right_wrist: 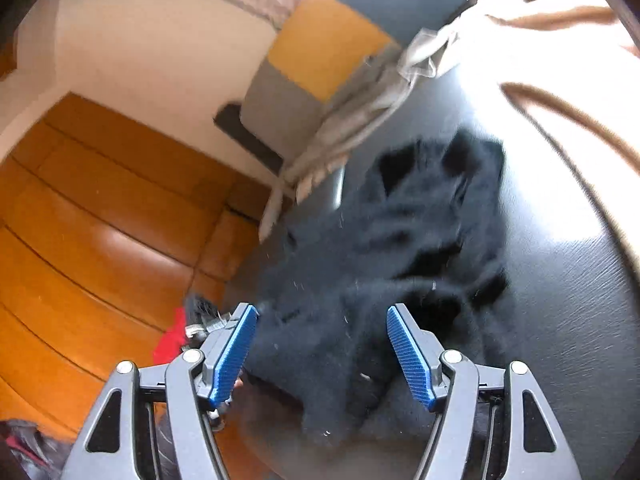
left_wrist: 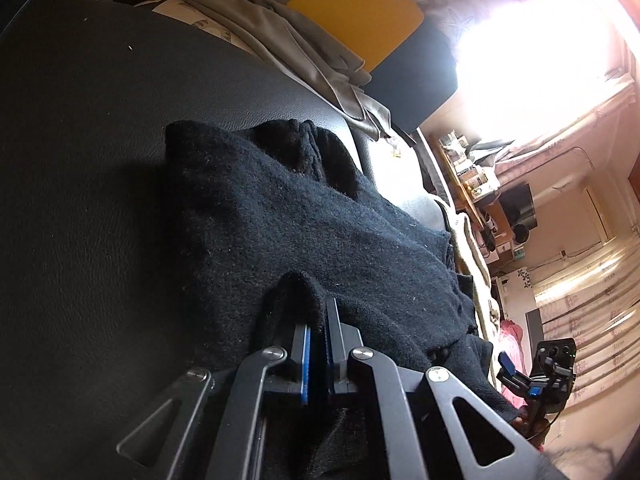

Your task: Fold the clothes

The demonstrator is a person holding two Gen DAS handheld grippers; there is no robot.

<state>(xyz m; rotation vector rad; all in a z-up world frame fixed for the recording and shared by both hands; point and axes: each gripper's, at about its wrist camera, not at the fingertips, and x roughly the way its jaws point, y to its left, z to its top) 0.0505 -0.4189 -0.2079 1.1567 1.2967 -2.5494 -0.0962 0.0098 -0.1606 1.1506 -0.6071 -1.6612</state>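
A black knitted garment (left_wrist: 304,224) lies crumpled on a black leather surface (left_wrist: 80,168). My left gripper (left_wrist: 318,320) is shut on a raised fold of the garment's near edge. In the right wrist view the same garment (right_wrist: 384,264) is spread on the dark leather (right_wrist: 568,280), blurred by motion. My right gripper (right_wrist: 322,344) is open, its blue pads (right_wrist: 234,354) wide apart just above the garment's near edge, holding nothing. It also shows small in the left wrist view (left_wrist: 532,376), beyond the garment's right end.
A grey cloth (left_wrist: 304,52) lies bunched at the far edge of the leather, next to a yellow and dark cushion (left_wrist: 360,12). Orange wooden floor (right_wrist: 100,220) lies left of the seat, with a red item (right_wrist: 170,342) on it. A bright window (left_wrist: 532,40) glares at right.
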